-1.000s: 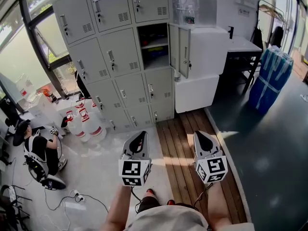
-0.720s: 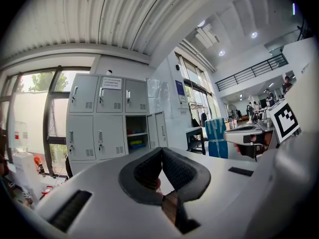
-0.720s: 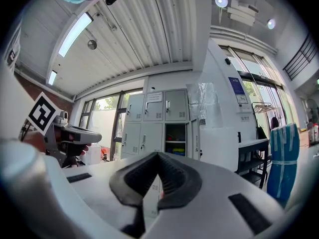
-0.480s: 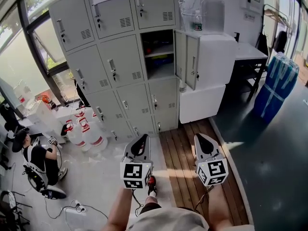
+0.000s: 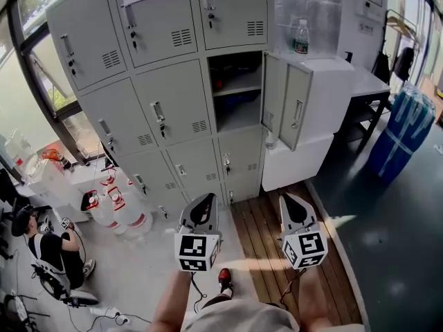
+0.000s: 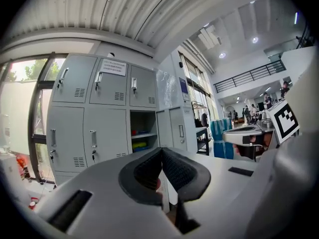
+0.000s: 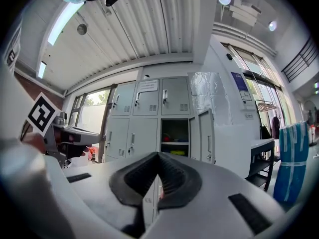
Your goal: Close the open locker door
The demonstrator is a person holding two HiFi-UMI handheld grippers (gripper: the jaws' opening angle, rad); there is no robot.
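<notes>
A bank of grey lockers [image 5: 159,81] stands ahead. One middle-row compartment [image 5: 237,92] is open, with coloured items on its shelves, and its door [image 5: 286,101] swings out to the right. My left gripper [image 5: 205,200] and right gripper [image 5: 288,200] hang low in front of me, well short of the lockers, both shut and empty. The open compartment [image 6: 142,132] and door [image 6: 176,131] show in the left gripper view. In the right gripper view the compartment [image 7: 175,139] sits beside its door [image 7: 205,136], beyond the closed jaws.
A white cabinet [image 5: 311,137] with a bottle [image 5: 300,37] on top stands right of the lockers. A blue wrapped bundle [image 5: 404,131] is at the far right. Water jugs [image 5: 114,203] and a seated person [image 5: 48,251] are at the left. Wooden decking [image 5: 273,234] runs underfoot.
The lockers have grown larger and shifted right in the head view as I came closer. Both grippers stay shut in the same low pose.
</notes>
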